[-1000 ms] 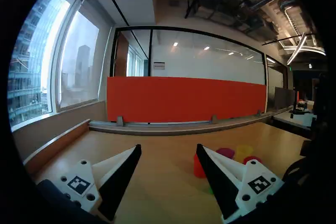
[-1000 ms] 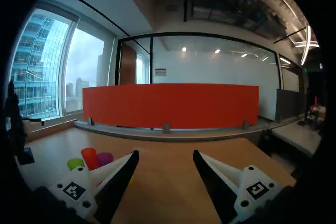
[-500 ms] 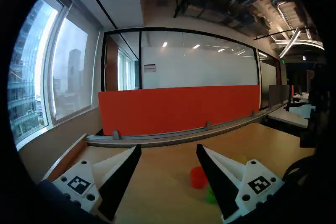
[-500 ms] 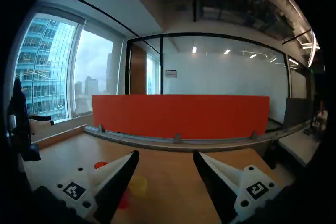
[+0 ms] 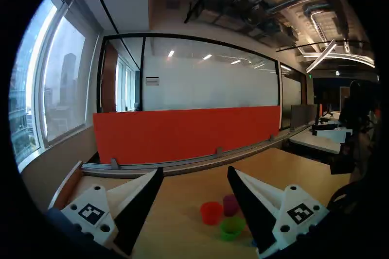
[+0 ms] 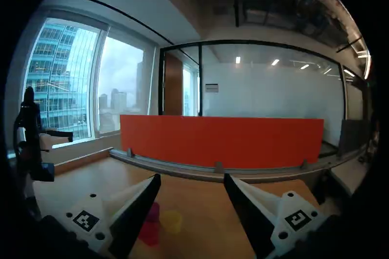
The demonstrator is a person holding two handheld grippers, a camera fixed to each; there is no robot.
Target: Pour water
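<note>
Red cup [image 5: 211, 213], purple cup [image 5: 230, 204] and green cup [image 5: 232, 227] stand in a tight cluster on the wooden tabletop [image 5: 177, 222], low in the left gripper view, between the fingers and closer to the right one. The left gripper [image 5: 194, 169] has its fingers spread wide with nothing between them. Each finger carries a square black-and-white marker [image 5: 91, 214] with no letters.

In the right gripper view, the right gripper [image 6: 191, 176] is likewise released and empty. A yellow cup [image 6: 171, 221] sits just beside its left finger, with the red and purple cups partly hidden behind that finger.

Farther off, an orange divider panel [image 5: 185, 132] runs along the tabletop's back edge. Behind it is a glass wall [image 5: 209, 84] with a small sign [image 5: 152, 81] whose writing is too small to read. Tall windows [image 6: 63, 94] show city towers.
</note>
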